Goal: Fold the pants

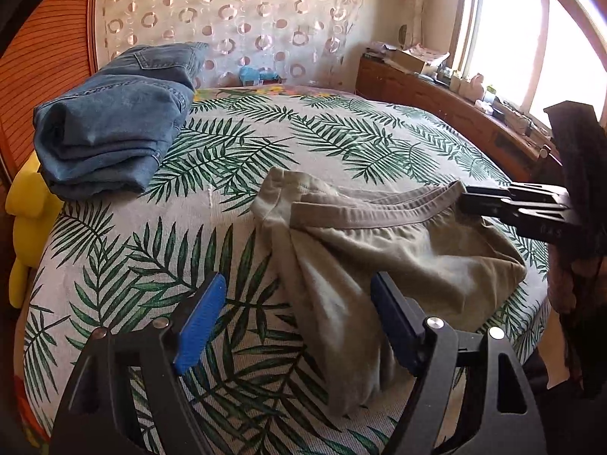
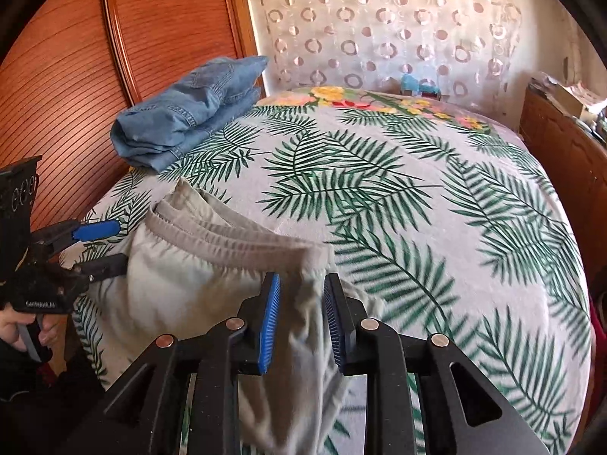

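Grey-beige pants [image 1: 379,250] lie bunched on the palm-leaf bedspread [image 1: 235,151], waistband toward the far side; they also show in the right wrist view [image 2: 182,276]. My left gripper [image 1: 299,299] is open, its blue pads either side of the cloth, above it. In the right wrist view the left gripper [image 2: 110,244] sits at the waistband's left end. My right gripper [image 2: 301,295] has its jaws partly open around a fold of the pants, without gripping it. In the left wrist view the right gripper [image 1: 466,199] touches the waistband's right end.
Folded blue jeans [image 1: 114,129] lie at the bed's far left, by the wooden headboard [image 2: 76,76]. A yellow plush [image 1: 26,208] sits at the left edge. A wooden shelf with clutter [image 1: 436,87] runs under the window on the right.
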Demonstrator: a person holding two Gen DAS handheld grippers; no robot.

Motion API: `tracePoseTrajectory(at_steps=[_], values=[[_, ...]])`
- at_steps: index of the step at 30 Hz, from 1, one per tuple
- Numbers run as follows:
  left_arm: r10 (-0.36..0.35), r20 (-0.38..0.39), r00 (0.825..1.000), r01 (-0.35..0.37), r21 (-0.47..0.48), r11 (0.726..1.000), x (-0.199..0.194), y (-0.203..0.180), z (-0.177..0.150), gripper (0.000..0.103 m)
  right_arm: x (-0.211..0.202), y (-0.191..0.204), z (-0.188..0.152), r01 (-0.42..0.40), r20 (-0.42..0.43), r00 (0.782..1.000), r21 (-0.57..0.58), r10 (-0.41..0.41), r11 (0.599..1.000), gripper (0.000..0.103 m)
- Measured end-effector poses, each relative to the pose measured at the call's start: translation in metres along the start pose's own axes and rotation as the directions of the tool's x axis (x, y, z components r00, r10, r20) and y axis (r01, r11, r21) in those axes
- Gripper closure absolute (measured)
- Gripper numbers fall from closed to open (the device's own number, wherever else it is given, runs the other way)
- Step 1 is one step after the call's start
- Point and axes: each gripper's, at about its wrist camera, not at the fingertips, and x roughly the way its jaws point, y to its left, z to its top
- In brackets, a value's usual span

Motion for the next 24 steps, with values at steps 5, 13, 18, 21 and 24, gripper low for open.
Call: tracePoseTrajectory(at_steps=[5,13,18,21,24], values=[[0.002,-0.002,1.0,-0.002,0.003,1.0,0.001,0.0,-0.001,0.024,0.018,0.0,0.011,-0.002,-0.023,1.0,0.009,0.002,1.0,0.078],[0.004,-0.023,1.0,-0.004,0.0,1.0,0.009,0.002,-0.003,0.024,0.027,-0.009,0.017,-0.04,-0.014,0.999,0.035,0.041,0.999,0.092],[0.001,-0.024,1.0,-0.001,-0.007,1.0,0.01,0.003,-0.004,0.024,0.015,-0.018,0.015,0.007,0.058,0.998,0.065,-0.011,0.998,0.098],[0.004,-0.017,1.0,-0.004,-0.005,1.0,0.009,0.003,-0.002,0.024,0.021,-0.026,0.013,0.044,0.024,0.999,0.09,-0.046,0.995,0.099],[0.007,-0.004,1.0,-0.007,-0.006,1.0,0.007,0.005,-0.001,0.024,0.026,-0.024,0.01,0.047,0.012,0.999,0.078,-0.048,0.996,0.098]])
